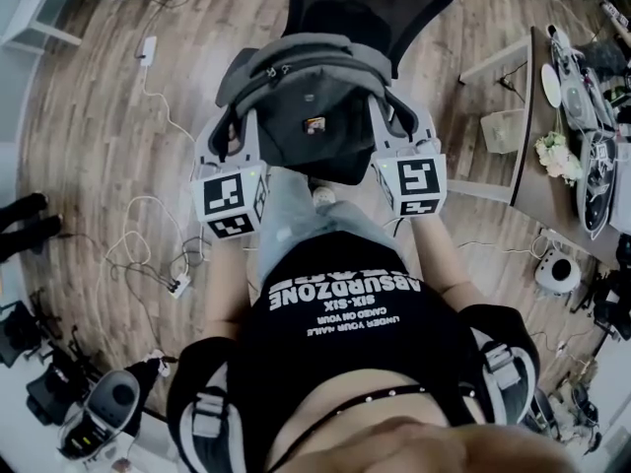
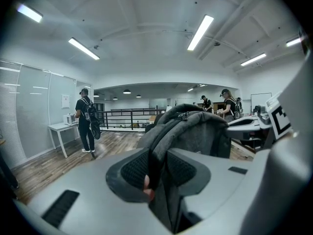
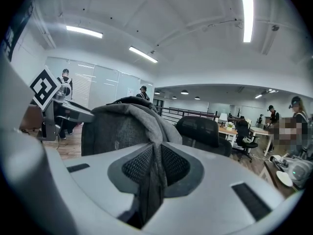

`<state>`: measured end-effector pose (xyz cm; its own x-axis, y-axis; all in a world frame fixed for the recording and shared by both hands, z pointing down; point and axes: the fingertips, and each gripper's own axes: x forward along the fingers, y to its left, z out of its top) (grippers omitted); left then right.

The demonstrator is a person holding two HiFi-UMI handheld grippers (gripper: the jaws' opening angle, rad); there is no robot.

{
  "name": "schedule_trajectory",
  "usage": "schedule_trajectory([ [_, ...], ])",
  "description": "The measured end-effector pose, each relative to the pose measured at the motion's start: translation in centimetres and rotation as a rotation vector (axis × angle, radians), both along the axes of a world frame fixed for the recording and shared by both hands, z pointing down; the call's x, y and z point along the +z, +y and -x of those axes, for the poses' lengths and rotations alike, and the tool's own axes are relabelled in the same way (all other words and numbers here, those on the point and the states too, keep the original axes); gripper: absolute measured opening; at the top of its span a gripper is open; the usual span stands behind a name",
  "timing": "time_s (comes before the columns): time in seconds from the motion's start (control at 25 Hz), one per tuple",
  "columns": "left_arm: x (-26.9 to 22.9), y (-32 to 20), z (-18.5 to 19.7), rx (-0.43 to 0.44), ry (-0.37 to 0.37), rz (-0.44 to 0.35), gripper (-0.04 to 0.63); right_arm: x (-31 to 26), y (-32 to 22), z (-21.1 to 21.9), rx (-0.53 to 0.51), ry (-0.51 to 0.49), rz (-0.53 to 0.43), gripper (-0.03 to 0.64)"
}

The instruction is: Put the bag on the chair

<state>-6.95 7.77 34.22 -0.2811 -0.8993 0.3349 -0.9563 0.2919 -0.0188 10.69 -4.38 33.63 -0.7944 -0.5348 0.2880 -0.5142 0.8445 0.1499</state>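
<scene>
A grey backpack (image 1: 311,116) hangs between both grippers, just in front of a black office chair (image 1: 375,8) whose backrest rises behind it. My left gripper (image 1: 235,134) holds the bag's left side, its pads (image 2: 134,170) shut on a dark strap and fold of the bag (image 2: 195,136). My right gripper (image 1: 397,128) holds the right side, its pads (image 3: 176,165) pinching grey fabric of the bag (image 3: 122,126). The chair (image 3: 200,131) shows behind the bag in the right gripper view. Whether the bag's bottom rests on the seat is hidden.
A desk (image 1: 527,180) with flowers and gear runs along the right. White cables and a power strip (image 1: 177,284) lie on the wooden floor at the left. People stand farther off; one (image 2: 85,121) is beside a white table (image 2: 61,127).
</scene>
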Motion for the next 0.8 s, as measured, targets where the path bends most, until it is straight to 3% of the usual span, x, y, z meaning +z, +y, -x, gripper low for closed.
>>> schedule_trajectory([
  [0.36, 0.6, -5.4, 4.2, 0.087, 0.011, 0.025, 0.117, 0.5, -4.1, 3.4, 0.067, 0.021, 0.04, 0.064],
  [0.8, 0.0, -12.2, 9.8, 0.176, 0.003, 0.0, 0.117, 0.6, -9.1, 8.2, 0.153, 0.002, 0.061, 0.064],
])
